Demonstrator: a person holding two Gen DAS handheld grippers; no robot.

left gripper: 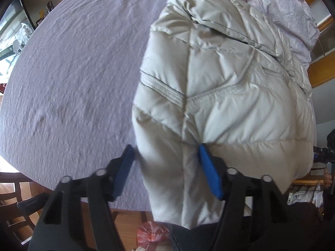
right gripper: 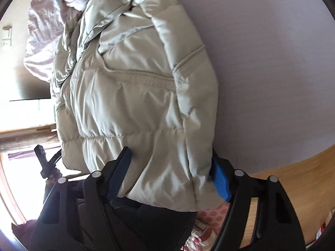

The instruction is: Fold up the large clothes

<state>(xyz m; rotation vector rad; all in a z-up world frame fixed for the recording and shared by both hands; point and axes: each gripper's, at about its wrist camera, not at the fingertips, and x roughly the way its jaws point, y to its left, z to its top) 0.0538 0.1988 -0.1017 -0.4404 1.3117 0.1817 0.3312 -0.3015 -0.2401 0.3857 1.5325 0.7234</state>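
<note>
A pale beige puffer jacket [left gripper: 219, 79] lies lengthwise on a lilac-covered surface [left gripper: 62, 73], its quilted hem hanging over the near edge. My left gripper [left gripper: 166, 148] has the hem's left part between its blue pads [left gripper: 207, 167]; the right pad dents the padding and the left pad meets the jacket's side edge. In the right wrist view the same jacket [right gripper: 136, 87] fills the middle. My right gripper [right gripper: 169, 154] clasps a thick bulge of the hem, with one blue pad [right gripper: 220, 182] half hidden behind the fabric.
Crumpled pinkish-lilac bedding [left gripper: 282, 10] is heaped at the far end beyond the jacket's collar. A dark wooden chair [left gripper: 16, 190] stands at the near left. Below the edge lie wooden floor [right gripper: 293, 177] and a red-dotted cloth bundle [right gripper: 213, 213].
</note>
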